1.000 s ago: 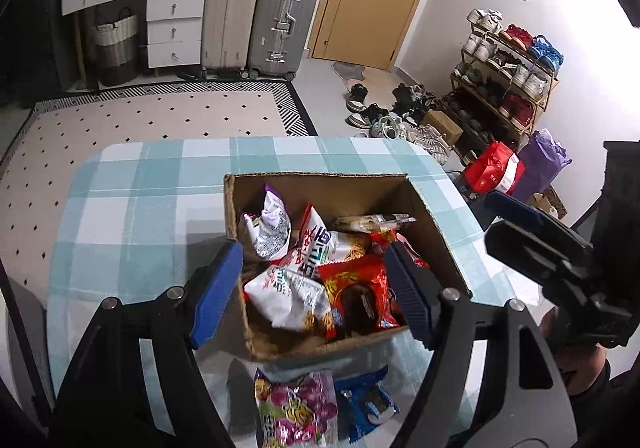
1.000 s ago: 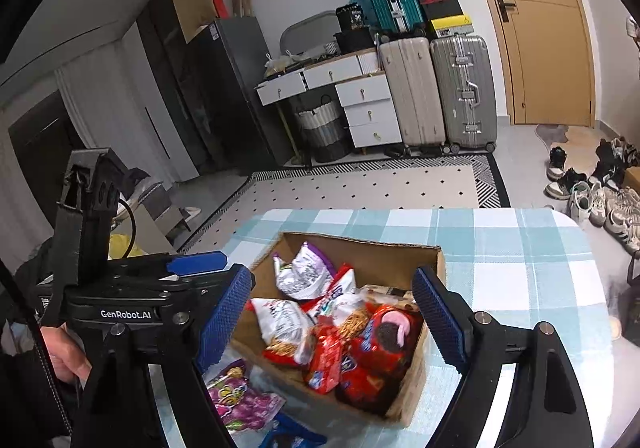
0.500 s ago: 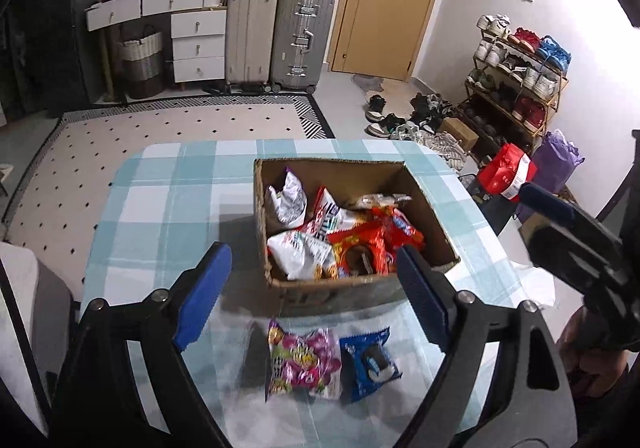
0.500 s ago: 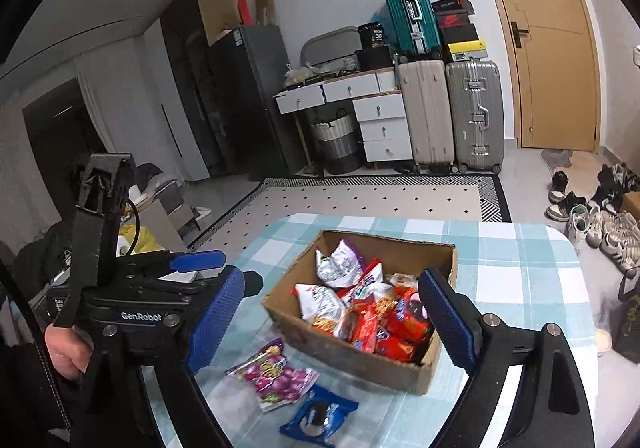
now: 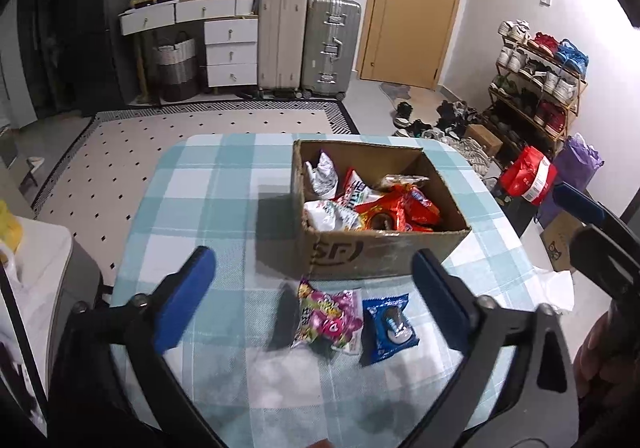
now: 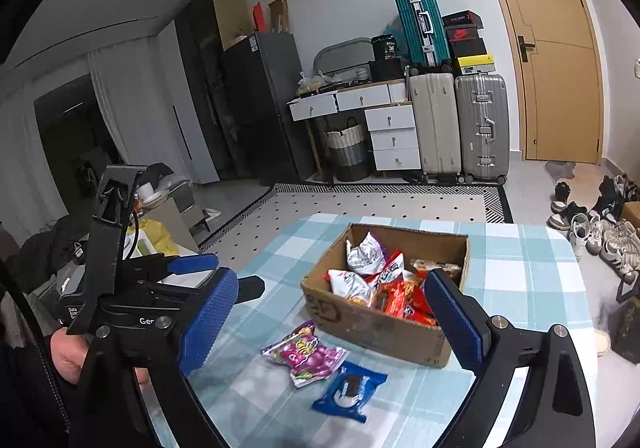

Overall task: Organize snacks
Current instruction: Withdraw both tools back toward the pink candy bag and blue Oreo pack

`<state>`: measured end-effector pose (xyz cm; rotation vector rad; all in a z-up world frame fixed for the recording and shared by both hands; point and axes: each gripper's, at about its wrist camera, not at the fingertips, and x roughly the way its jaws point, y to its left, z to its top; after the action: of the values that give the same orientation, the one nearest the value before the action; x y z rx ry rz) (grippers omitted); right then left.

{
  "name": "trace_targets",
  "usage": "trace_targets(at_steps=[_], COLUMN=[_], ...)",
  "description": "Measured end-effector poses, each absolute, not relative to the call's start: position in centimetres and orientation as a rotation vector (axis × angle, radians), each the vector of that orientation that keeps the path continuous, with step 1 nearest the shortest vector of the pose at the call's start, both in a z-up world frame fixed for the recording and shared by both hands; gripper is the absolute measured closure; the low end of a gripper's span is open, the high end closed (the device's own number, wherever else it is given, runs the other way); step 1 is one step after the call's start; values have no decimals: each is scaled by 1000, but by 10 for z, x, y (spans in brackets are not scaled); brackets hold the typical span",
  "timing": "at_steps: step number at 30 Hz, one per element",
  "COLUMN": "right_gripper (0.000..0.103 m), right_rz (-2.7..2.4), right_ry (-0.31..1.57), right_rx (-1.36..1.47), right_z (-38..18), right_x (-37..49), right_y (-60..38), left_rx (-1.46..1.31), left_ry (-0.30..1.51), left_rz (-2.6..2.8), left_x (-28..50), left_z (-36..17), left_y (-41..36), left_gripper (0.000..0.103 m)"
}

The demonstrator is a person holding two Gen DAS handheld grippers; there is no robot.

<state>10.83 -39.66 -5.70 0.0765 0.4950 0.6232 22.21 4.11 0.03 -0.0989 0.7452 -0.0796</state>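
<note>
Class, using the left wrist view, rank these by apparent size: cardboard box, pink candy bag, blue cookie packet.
1. cardboard box
2. pink candy bag
3. blue cookie packet, only slightly smaller than the bag beside it.

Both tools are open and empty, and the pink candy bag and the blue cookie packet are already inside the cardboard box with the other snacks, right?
Not quite. The pink candy bag and blue cookie packet lie on the checked tablecloth in front of the brown cardboard box, not inside it; the left wrist view shows this. The left tool and right tool are open and empty.
</note>
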Motion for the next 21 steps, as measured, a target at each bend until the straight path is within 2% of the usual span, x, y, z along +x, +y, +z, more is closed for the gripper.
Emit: trace_targets(at_steps=[21], right_gripper=[2], right_rz=[575], right_ry=[545], right_rx=[82], right_z=[-102], right_x=[62], right_y=[-400], left_rx=[-101], left_ry=[619], left_rz=[-26], left_x=[150], left_z=[-30], left_y=[55], left_gripper=[1])
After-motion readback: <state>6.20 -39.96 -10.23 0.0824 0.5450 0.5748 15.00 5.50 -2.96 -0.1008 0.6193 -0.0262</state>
